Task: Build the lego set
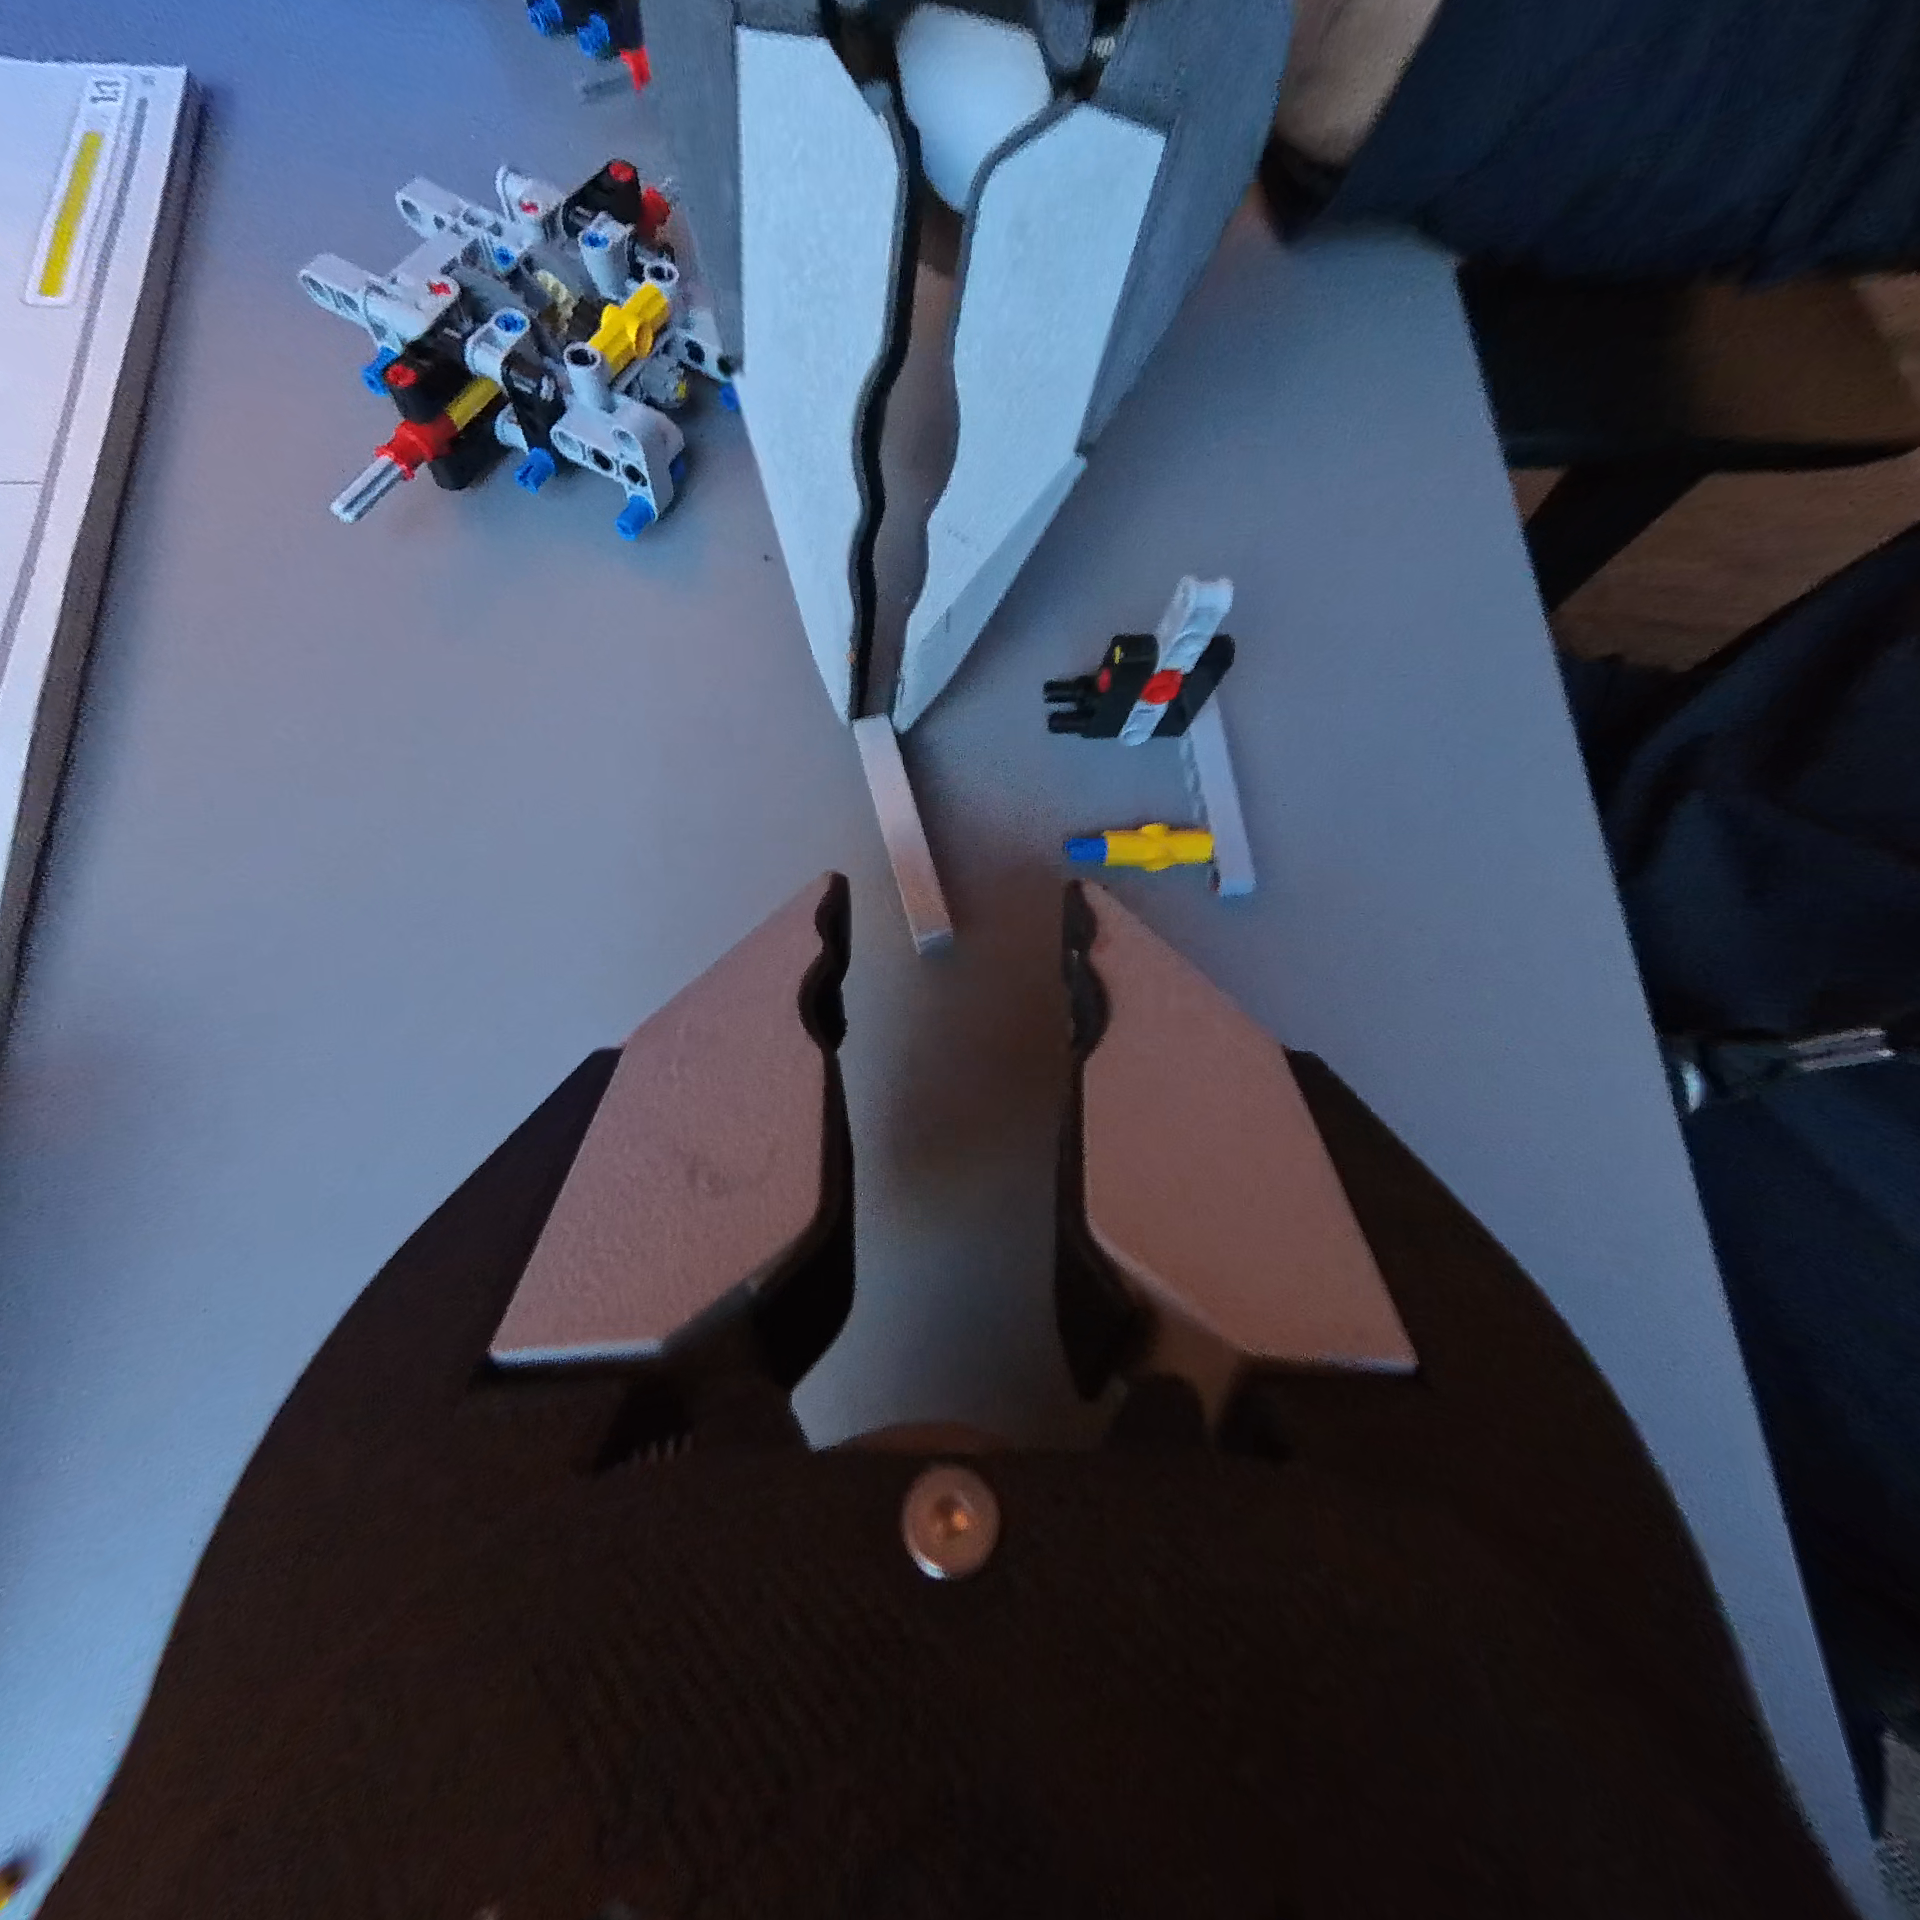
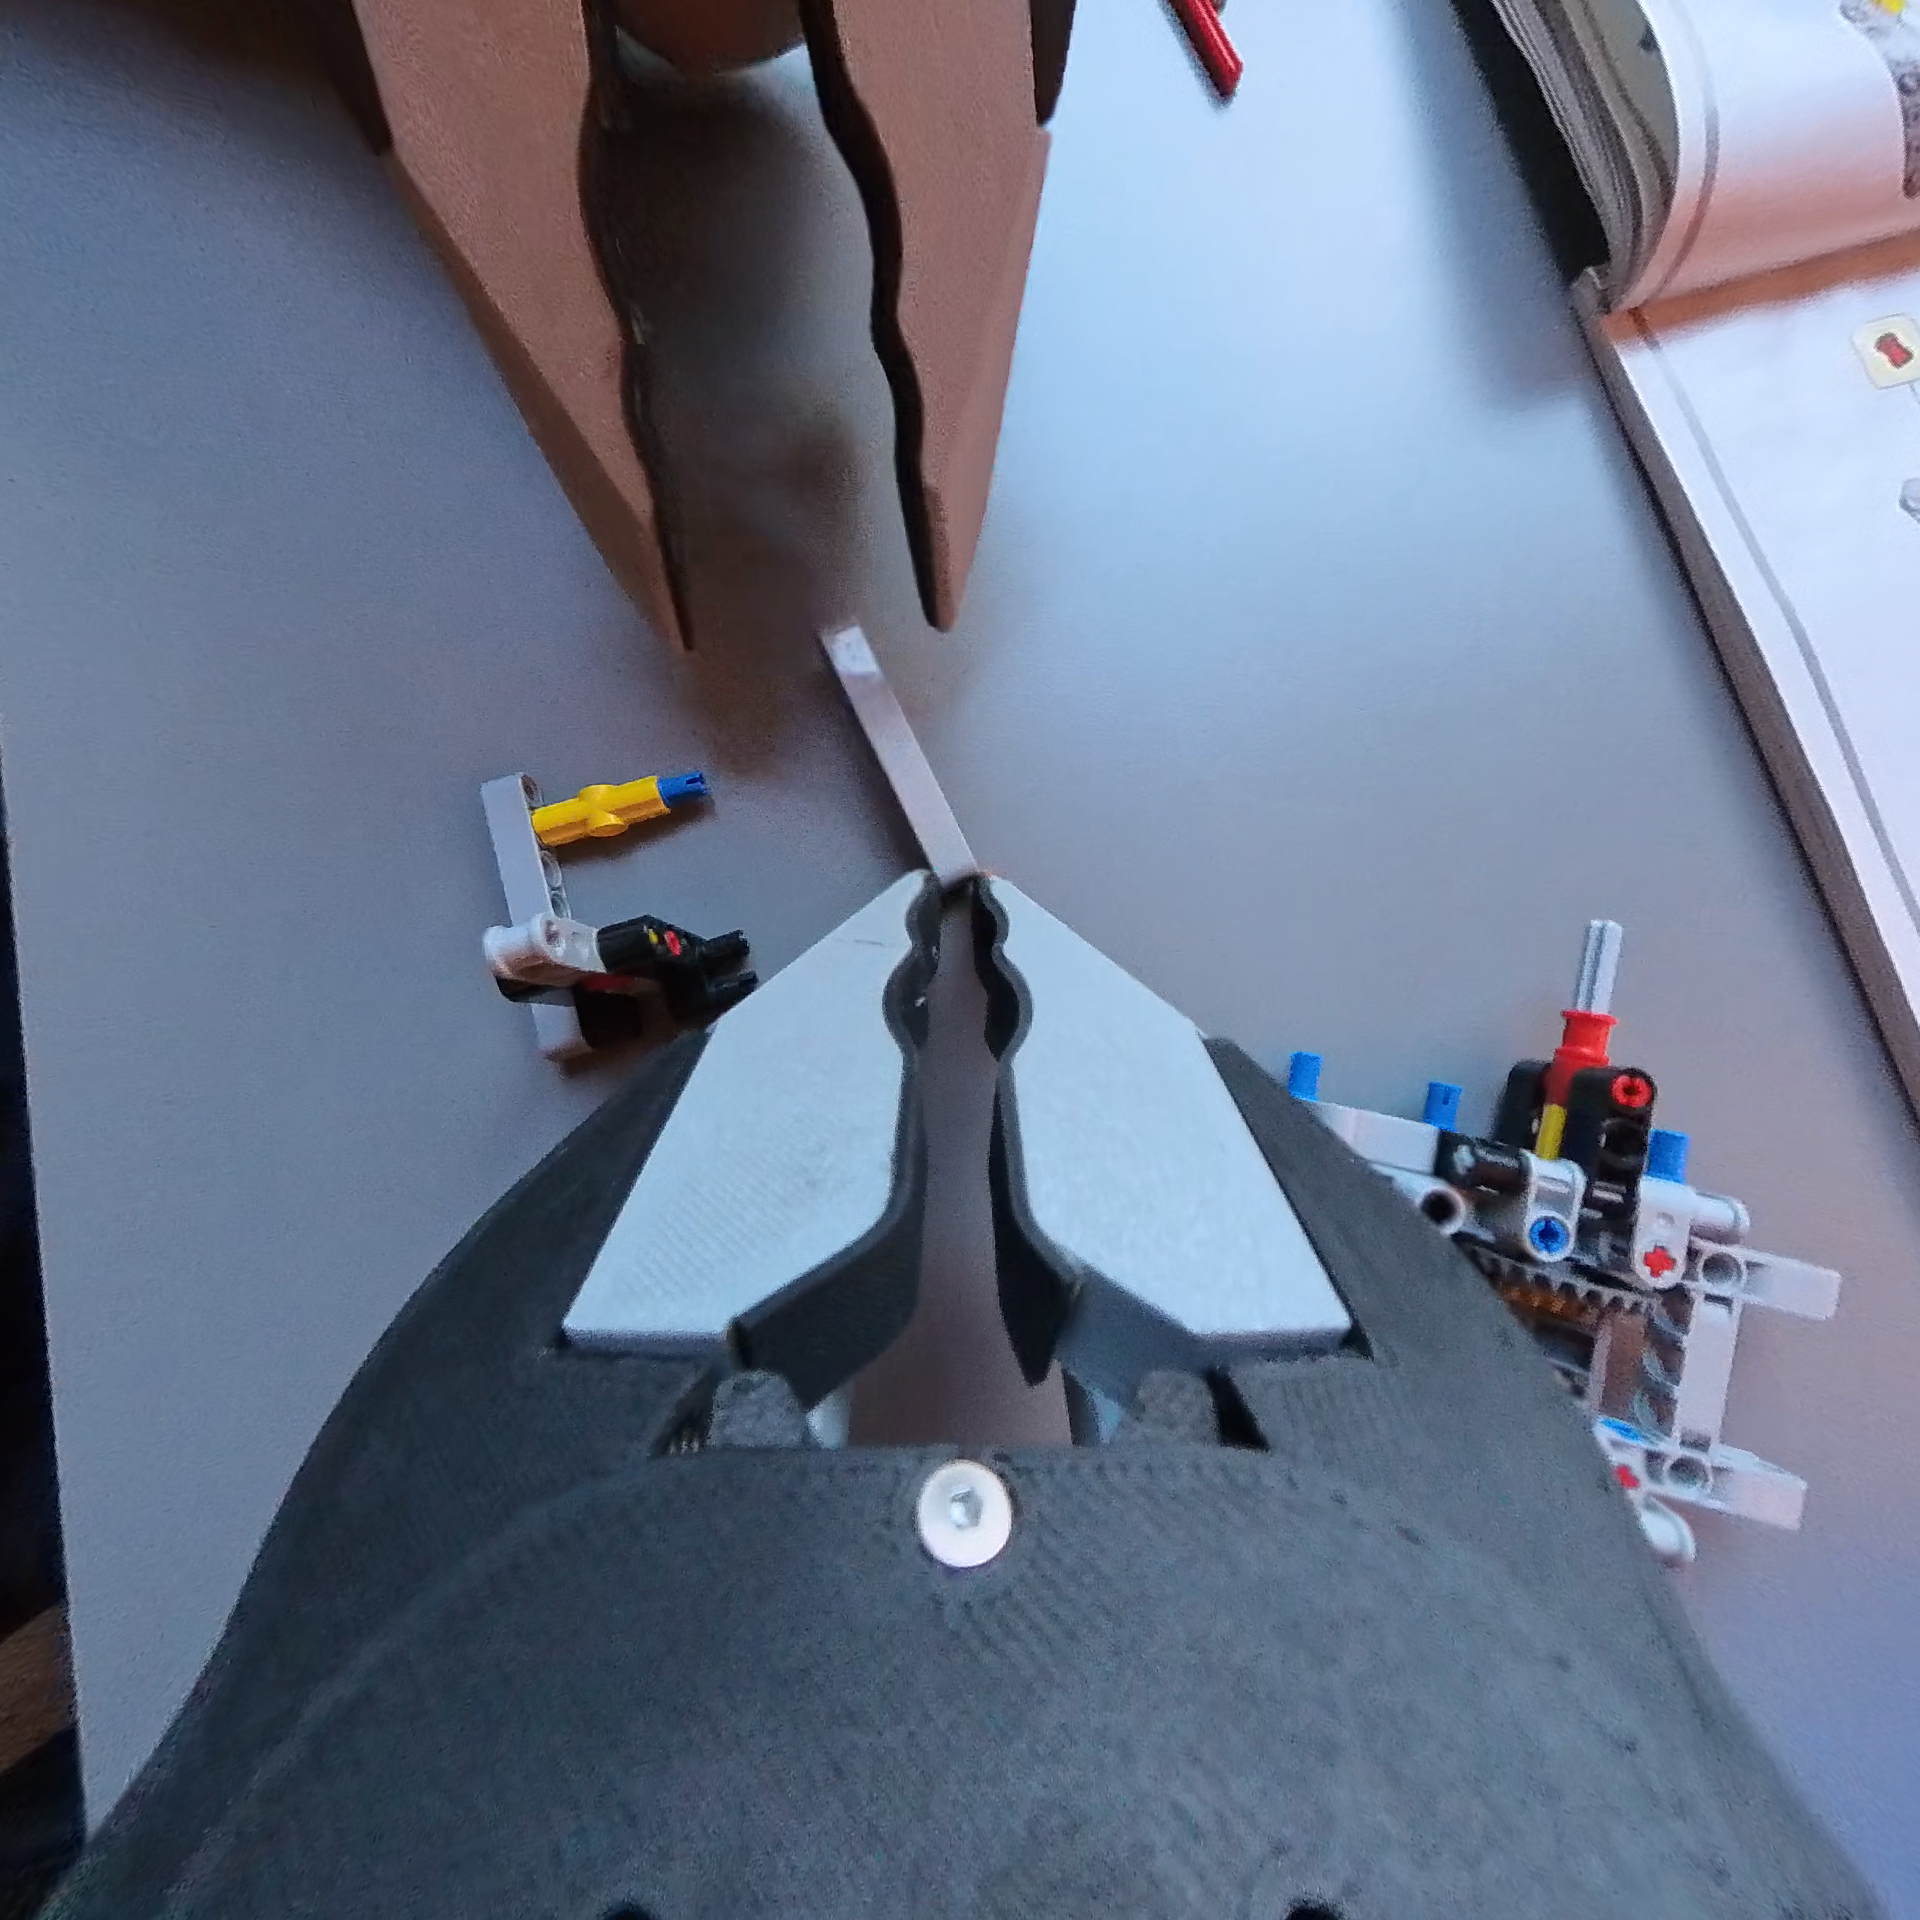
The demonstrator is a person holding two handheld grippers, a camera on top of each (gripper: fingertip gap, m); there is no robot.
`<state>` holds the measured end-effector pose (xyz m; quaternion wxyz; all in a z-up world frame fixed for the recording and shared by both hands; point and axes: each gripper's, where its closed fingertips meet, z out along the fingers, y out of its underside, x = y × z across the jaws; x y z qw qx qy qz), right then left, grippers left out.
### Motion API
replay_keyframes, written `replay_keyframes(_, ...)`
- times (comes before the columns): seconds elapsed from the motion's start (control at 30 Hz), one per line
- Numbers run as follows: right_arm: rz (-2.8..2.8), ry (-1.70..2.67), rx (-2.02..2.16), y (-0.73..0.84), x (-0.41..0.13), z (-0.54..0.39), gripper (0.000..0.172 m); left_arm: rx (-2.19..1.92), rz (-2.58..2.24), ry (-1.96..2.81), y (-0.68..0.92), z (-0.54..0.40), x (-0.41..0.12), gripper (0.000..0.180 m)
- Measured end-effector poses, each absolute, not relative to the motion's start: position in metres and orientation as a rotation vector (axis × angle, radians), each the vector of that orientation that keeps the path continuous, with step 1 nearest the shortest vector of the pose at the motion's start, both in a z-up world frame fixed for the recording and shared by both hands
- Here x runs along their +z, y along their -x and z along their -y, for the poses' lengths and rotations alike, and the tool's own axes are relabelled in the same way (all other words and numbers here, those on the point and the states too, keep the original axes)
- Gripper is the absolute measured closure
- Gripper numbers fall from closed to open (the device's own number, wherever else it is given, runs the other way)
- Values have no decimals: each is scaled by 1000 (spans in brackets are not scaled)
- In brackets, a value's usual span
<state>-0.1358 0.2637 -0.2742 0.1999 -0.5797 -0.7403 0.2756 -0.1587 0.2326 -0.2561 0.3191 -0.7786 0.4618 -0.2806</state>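
Right gripper: grey fingers drawn together at the tips, pinching the near end of a thin light-grey beam. The beam runs away from the tips across the grey table, its far end toward the other tool.

Left gripper: brown fingers stand apart at a moderate width, nothing between the pads. The beam's free end lies just ahead of the tips, nearer the left fingertip, not touched by either pad.

Beside the beam, toward the table edge where the person's dark sleeve shows: a small sub-assembly, a grey beam with a yellow connector and blue pin at one end, black and white parts with red pins at the other. Well apart from both tools' tips.

On the beam's other side, farther in on the table: a larger built assembly of grey, black, yellow, red and blue parts; in the right wrist view it lies close beside the right gripper's body.

Farthest, along the opposite table edge: an open instruction booklet. A red axle lies at the top of the right wrist view.
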Motion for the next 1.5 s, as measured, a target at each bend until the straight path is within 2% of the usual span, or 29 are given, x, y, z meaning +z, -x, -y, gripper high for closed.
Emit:
replay_keyframes(0.13,2066,1608,754,136,-274,-261,169,-700,-1255,2098,155,-230,-269,143)
replay_keyframes(0.27,2053,1620,753,133,-275,-261,169,-592,-1306,2068,154,-232,-274,171)
replay_keyframes(0.43,2068,1578,784,122,-274,-258,167,-611,-1310,2052,154,-231,-274,174)
replay_keyframes(0.5,2052,1561,822,115,-269,-259,143,-640,-1314,2047,152,-229,-274,175)
replay_keyframes(0.6,2007,1437,1092,106,-242,-233,96,-658,-1324,2045,151,-227,-274,175)
replay_keyframes(0.7,1997,1439,1044,109,-242,-220,76,-697,-1306,2068,146,-224,-273,175)
replay_keyframes(0.83,2084,1363,716,122,-268,-215,93,-714,-1296,2079,141,-222,-273,174)
replay_keyframes(0.9,2084,1344,761,126,-268,-210,102,-726,-1320,2068,140,-218,-272,169)
replay_keyframes(1.03,2084,1347,775,127,-271,-212,100,-741,-1360,2063,146,-213,-271,156)
replay_keyframes(1.23,2118,1315,843,127,-273,-203,113,-727,-1349,2055,145,-217,-272,166)
replay_keyframes(1.37,2118,1316,866,128,-273,-202,114,-680,-1373,2031,145,-218,-273,175)
replay_keyframes(1.5,2125,1316,888,130,-274,-200,117,-700,-1371,2030,144,-218,-273,175)
